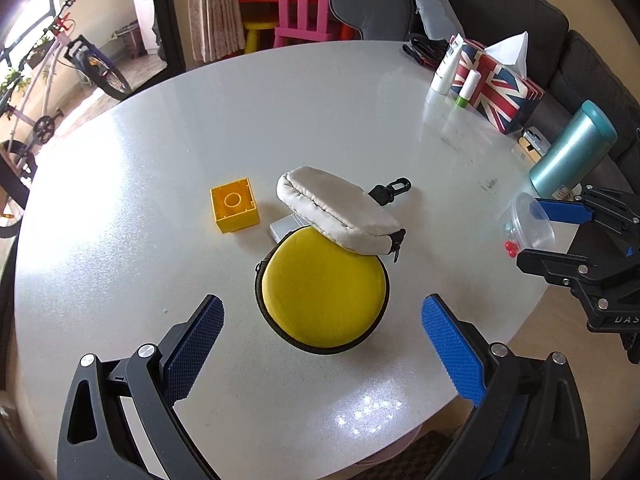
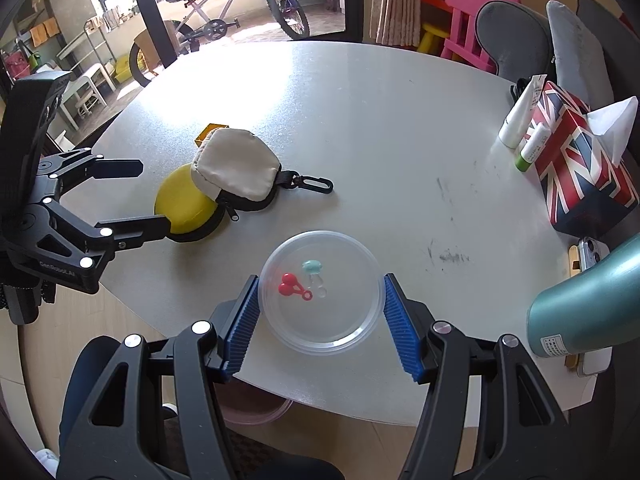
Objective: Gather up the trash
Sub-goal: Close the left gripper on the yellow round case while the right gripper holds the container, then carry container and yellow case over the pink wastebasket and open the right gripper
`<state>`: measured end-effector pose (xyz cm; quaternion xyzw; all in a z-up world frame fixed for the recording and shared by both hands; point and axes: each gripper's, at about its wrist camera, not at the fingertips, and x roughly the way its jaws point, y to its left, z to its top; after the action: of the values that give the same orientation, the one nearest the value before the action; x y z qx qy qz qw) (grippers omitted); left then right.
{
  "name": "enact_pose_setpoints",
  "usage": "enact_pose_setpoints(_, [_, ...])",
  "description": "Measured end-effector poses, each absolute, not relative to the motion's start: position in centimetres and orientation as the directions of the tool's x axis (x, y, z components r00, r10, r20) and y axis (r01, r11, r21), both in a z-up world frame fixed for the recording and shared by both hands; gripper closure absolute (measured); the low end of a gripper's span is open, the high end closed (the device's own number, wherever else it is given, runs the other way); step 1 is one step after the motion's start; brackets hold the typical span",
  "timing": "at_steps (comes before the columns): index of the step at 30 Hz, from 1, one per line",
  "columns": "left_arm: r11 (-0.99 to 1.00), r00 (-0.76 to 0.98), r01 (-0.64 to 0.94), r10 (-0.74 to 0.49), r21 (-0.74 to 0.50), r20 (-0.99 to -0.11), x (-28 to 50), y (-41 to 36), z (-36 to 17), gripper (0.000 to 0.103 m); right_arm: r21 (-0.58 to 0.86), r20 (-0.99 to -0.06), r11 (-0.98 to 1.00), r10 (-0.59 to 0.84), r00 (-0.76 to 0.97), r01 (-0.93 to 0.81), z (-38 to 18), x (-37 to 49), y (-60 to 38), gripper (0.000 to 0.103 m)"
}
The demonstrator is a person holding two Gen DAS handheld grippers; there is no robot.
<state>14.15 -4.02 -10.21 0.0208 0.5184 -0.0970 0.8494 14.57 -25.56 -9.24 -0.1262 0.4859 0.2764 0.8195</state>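
On the white round table (image 1: 160, 140), a yellow round zip case (image 1: 322, 292) lies with a beige pouch (image 1: 340, 212) resting partly on its far edge. My left gripper (image 1: 323, 304) hangs open just above the case, one finger on each side and not touching it. A yellow block (image 1: 235, 204) sits to the left. In the right wrist view my right gripper (image 2: 322, 280) is shut on a clear round container (image 2: 320, 320) near the table's front edge. The container holds small red pieces (image 2: 292, 284) and a teal piece (image 2: 312, 267). That view also shows the left gripper (image 2: 156, 196) at the yellow case (image 2: 184, 204).
A Union Jack tissue box (image 2: 576, 160) with a white tube (image 2: 520, 116) beside it stands at the right. A teal bottle (image 2: 580, 312) and a phone (image 2: 592, 254) are near the right front edge. Grey chairs and a pink chair (image 1: 306, 4) stand beyond the table.
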Motion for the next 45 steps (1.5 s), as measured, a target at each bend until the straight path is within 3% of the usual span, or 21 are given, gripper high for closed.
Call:
enact_pose_setpoints(14, [0.983,0.406,0.182,-0.104,-0.032,-0.908,15.6,-4.6,-12.1,0.009,0.073,-0.866,0.816,0.338,0.369,-0.574,-9.5,14.8,-25.8,0.043])
enact_pose_setpoints(15, [0.983,0.407,0.182,-0.109,-0.036,-0.907,15.5,-4.5,-12.1,0.012,0.074,-0.866,0.815,0.338,0.369,-0.574,-9.5,14.8,-25.8,0.043])
enact_pose_setpoints(16, [0.982,0.403,0.182,-0.112,-0.041,-0.908,15.5,-4.4,-12.1,0.025,0.074,-0.866,0.815,0.338,0.369,-0.574,-9.5,14.8,-25.7,0.043])
enact_pose_setpoints(20, [0.982,0.404,0.183,-0.116,-0.045,-0.908,15.4,-4.2,-12.0,0.027,0.076,-0.867,0.813,0.340,0.365,-0.577,-9.6,14.7,-25.5,0.043])
enact_pose_setpoints(45, [0.987,0.503,0.155,-0.118,-0.046,-0.856,10.9,-2.1,-7.5,0.029,0.068,-0.845,0.791,0.369,0.387,-0.607,-8.4,12.8,-23.9,0.043])
